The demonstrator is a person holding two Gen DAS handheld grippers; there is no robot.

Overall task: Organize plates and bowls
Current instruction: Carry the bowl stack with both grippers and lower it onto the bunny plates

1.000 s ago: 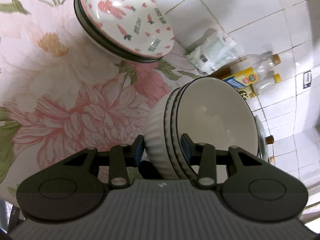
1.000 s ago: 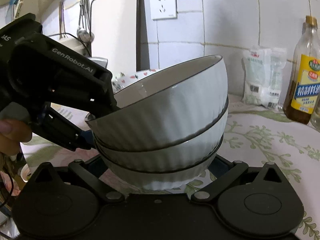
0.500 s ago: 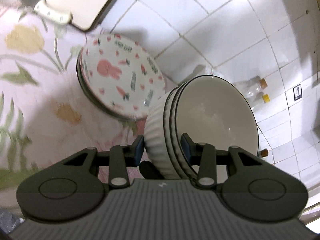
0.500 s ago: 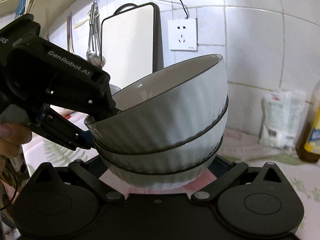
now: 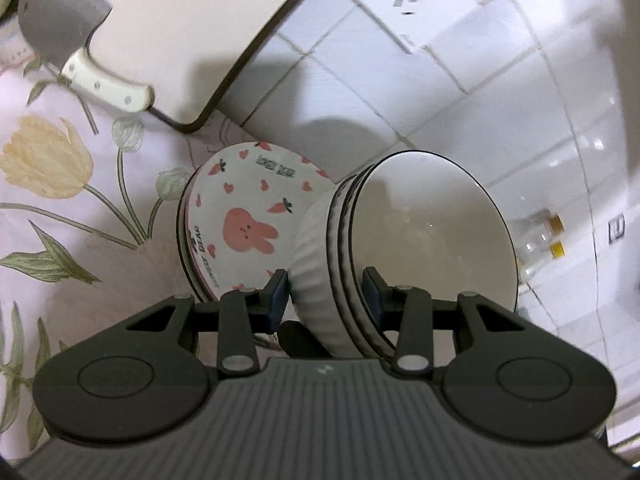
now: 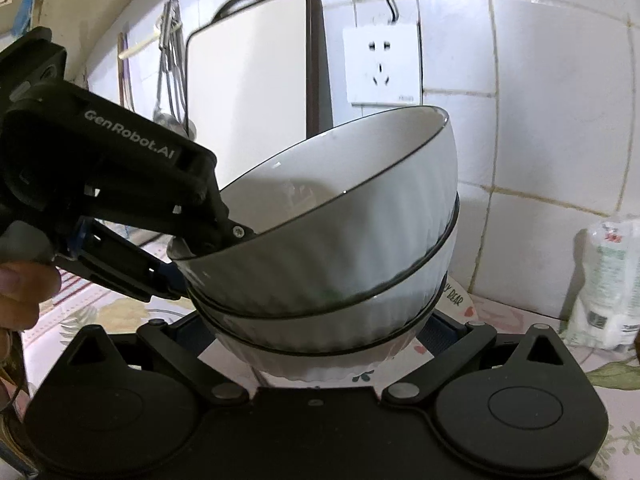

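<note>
A stack of three white ribbed bowls (image 5: 400,240) with dark rims hangs in the air, tilted. My left gripper (image 5: 326,292) is shut on the stack's rim, one finger inside the top bowl, one outside. In the right wrist view the bowl stack (image 6: 340,248) fills the middle, and my right gripper (image 6: 320,332) is shut on the bottom bowl's sides. The left gripper's body (image 6: 100,200) shows at left there. A stack of bunny-print plates (image 5: 240,224) sits on the floral cloth just behind and below the bowls, near the wall.
A cutting board (image 5: 180,20) leans on the tiled wall with a cleaver (image 5: 76,52) in front of it. A wall socket (image 6: 382,66) and hanging utensils (image 6: 170,68) are behind. A white packet (image 6: 608,284) and oil bottles (image 5: 540,236) stand to the right.
Both grippers have carried the bowl stack toward the wall. The bunny plates, once far off, now lie right beneath the bowls. The grip is unchanged.
</note>
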